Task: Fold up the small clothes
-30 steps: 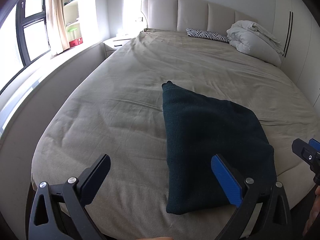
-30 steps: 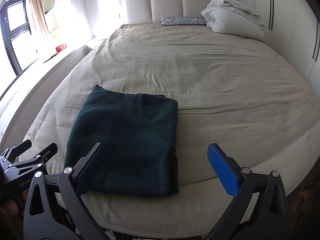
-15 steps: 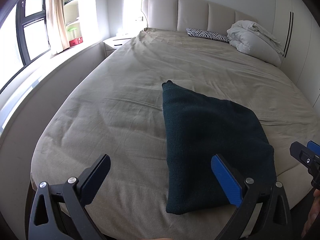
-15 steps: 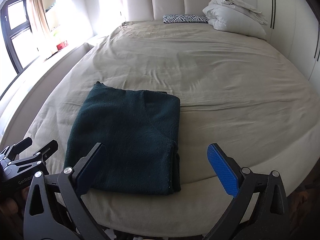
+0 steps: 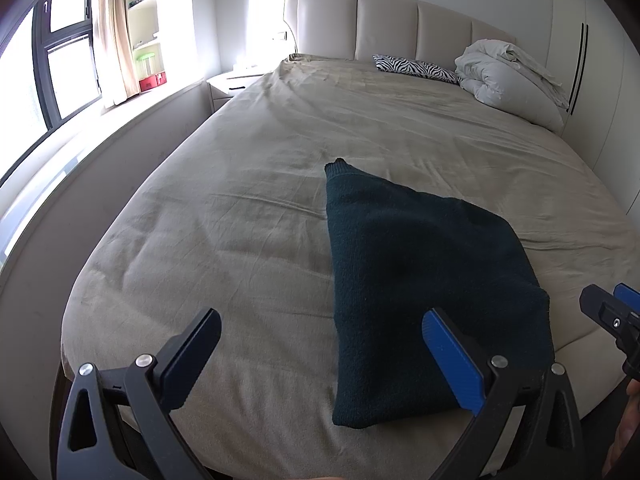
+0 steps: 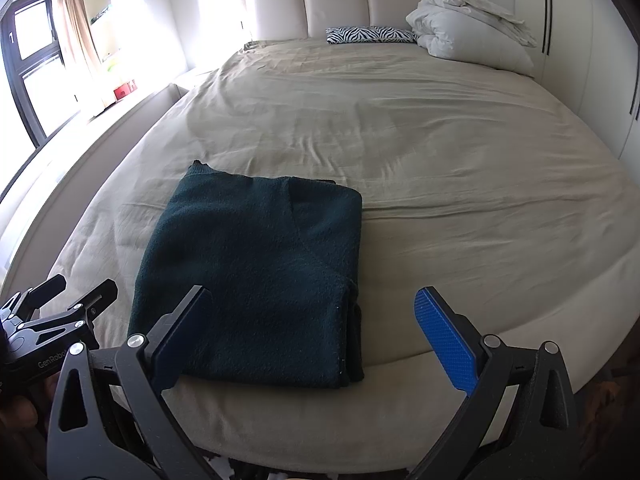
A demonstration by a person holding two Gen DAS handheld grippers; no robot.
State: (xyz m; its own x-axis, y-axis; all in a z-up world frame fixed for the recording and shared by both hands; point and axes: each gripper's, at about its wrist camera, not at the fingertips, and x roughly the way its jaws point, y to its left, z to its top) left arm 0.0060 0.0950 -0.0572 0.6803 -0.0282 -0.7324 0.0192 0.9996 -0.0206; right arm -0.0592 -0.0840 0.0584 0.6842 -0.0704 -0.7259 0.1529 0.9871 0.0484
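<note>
A dark green sweater (image 5: 424, 292) (image 6: 260, 280) lies folded into a flat rectangle near the foot edge of the beige bed (image 5: 240, 216) (image 6: 440, 184). My left gripper (image 5: 320, 344) hangs open above the foot of the bed, its right finger over the sweater's near left part, nothing between the fingers. My right gripper (image 6: 312, 324) is open too, held over the sweater's near right corner and holding nothing. Each gripper shows at the edge of the other's view: the right gripper (image 5: 612, 316), the left gripper (image 6: 60, 304).
A zebra-print pillow (image 5: 416, 68) (image 6: 370, 35) and a bundled white duvet (image 5: 508, 80) (image 6: 468, 28) lie by the padded headboard (image 5: 384, 28). A nightstand (image 5: 232, 84) and a window ledge (image 5: 60, 160) run along the left. White wardrobe doors (image 6: 580, 40) stand on the right.
Both grippers have stayed open and almost still. The right gripper's view has risen slightly, so the sweater sits a little lower in it.
</note>
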